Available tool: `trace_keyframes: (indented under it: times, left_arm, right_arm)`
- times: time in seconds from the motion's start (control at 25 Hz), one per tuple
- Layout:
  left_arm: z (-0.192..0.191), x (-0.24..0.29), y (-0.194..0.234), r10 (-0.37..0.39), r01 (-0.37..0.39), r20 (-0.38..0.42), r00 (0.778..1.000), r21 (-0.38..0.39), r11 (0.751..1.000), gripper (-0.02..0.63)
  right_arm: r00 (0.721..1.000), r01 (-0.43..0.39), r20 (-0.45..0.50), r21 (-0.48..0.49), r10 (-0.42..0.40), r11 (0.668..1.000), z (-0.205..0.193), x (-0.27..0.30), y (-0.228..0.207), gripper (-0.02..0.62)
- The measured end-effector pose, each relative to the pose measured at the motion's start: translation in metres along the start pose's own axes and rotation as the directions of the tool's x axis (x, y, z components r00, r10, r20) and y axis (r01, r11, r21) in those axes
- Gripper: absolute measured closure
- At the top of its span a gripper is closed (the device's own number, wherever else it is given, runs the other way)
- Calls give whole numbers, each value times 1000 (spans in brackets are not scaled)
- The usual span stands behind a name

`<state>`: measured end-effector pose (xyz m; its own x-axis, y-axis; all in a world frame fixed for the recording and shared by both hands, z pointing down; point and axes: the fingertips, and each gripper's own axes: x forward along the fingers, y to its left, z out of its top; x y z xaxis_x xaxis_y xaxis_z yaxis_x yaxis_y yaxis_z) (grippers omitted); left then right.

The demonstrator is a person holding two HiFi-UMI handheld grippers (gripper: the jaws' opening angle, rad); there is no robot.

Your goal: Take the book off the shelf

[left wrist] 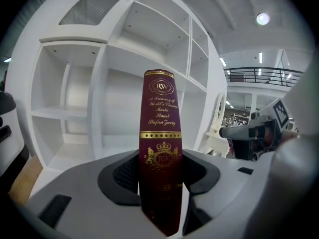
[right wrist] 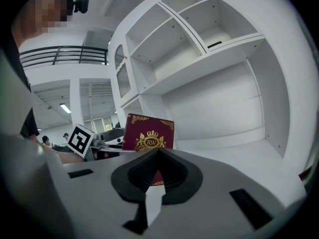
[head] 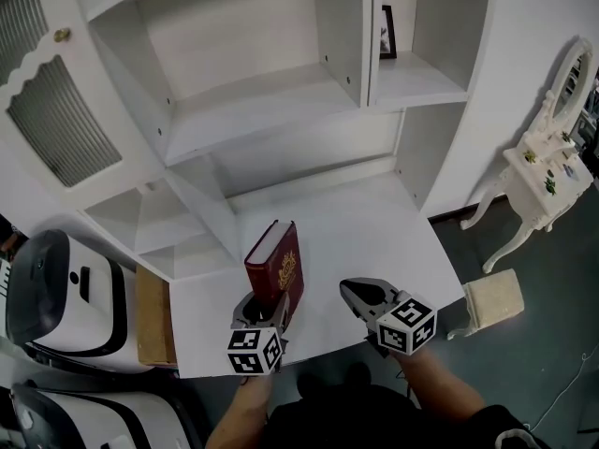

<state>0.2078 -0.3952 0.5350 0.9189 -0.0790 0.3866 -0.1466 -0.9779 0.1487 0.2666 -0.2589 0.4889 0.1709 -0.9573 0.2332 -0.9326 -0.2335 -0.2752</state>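
Observation:
A dark red book (head: 278, 258) with gold lettering stands upright over the front part of the white shelf counter (head: 374, 241). My left gripper (head: 271, 299) is shut on its lower end. In the left gripper view the book's spine (left wrist: 160, 113) rises straight up from between the jaws, and the left gripper (left wrist: 160, 169) clamps it on both sides. I cannot tell whether the book's foot touches the counter. My right gripper (head: 354, 293) hovers just right of the book, shut and empty. In the right gripper view the book's cover (right wrist: 148, 136) shows just behind the right gripper (right wrist: 158, 151).
The white shelving unit (head: 262, 101) has bare compartments, apart from a small picture frame (head: 387, 32) at the upper right. A white dressing table (head: 547, 171) and a stool (head: 494, 297) stand on the floor at the right. White machines (head: 51, 288) and a wooden board (head: 154, 316) sit at the left.

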Motion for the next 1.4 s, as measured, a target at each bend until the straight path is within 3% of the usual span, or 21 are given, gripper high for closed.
trace_keyframes:
  times: [0.32,0.6,1.08,1.4]
  left_arm:
    - [12,-2,4,24,-24,16,1000,32,999,385]
    - [22,-5,11,41,-42,39,998,24,999,385]
    - [54,-9,15,53,-59,98,994,61,996,385]
    - [50,-10,11,57,-62,95,994,57,996,385]
  right_arm:
    - [998,6,55,-17,-5,1000,8,-5,-4,583]
    - [998,-2,67,-73,7,997,18,-4,3,583]
    - [997,-11,80,-88,18,996,26,-7,5,583]
    - [996,-11,82,-92,19,996,23,-14,4,583]
